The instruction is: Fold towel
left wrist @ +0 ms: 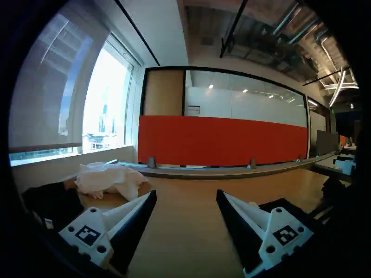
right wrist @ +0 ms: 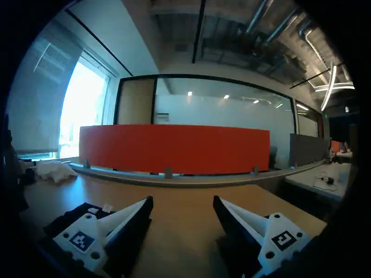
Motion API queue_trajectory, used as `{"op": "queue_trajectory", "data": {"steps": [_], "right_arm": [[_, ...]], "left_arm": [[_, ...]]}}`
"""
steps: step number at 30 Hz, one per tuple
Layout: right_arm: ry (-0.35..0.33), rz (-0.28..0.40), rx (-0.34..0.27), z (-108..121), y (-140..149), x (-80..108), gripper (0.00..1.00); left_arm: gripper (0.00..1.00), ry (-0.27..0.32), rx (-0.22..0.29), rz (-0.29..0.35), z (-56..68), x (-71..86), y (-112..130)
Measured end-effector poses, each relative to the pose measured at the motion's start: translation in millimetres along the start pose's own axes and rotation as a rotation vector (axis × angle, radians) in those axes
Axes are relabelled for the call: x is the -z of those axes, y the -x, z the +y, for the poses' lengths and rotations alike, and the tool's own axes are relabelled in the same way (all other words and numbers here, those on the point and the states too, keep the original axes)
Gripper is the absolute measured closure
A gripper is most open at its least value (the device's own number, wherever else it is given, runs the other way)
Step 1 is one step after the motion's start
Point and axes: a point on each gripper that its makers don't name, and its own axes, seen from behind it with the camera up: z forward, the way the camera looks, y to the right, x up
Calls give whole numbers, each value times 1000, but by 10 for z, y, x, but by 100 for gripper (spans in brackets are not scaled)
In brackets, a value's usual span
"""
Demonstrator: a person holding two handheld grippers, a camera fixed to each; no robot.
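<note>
Left hand-held gripper: the left hand-held gripper (left wrist: pixel 185 192) is gaping wide, its white and black fingers gripping nothing and pointing across the light wooden desk (left wrist: pixel 195 231).
Right hand-held gripper: the right hand-held gripper (right wrist: pixel 182 198) is also standing wide open and holding nothing, with bare desk showing between its fingers.
Towel: the crumpled white cloth towel (left wrist: pixel 109 180) is lying bunched on the desk's far left part, near the bright window (left wrist: pixel 104 111), well apart from both grippers.
Backdrop: a long orange partition panel (left wrist: pixel 222 141) is running along the desk's far edge.
</note>
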Motion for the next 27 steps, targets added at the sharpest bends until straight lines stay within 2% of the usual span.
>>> {"op": "queue_trajectory", "data": {"steps": [5, 14, 20, 27], "right_arm": [[-3, -14, 0, -50, -293, 28, 0], [3, -6, -13, -74, -813, 60, 0], [7, -12, -18, -80, -1036, 69, 0], [-7, -30, -9, -122, -1173, 71, 0]], "left_arm": [[4, 5, -8, -8, 49, 37, -266], [4, 5, -36, -12, 66, 87, -771], [4, 5, -41, -30, 90, 85, -943], [5, 35, -57, -63, 143, 97, -1037]]}}
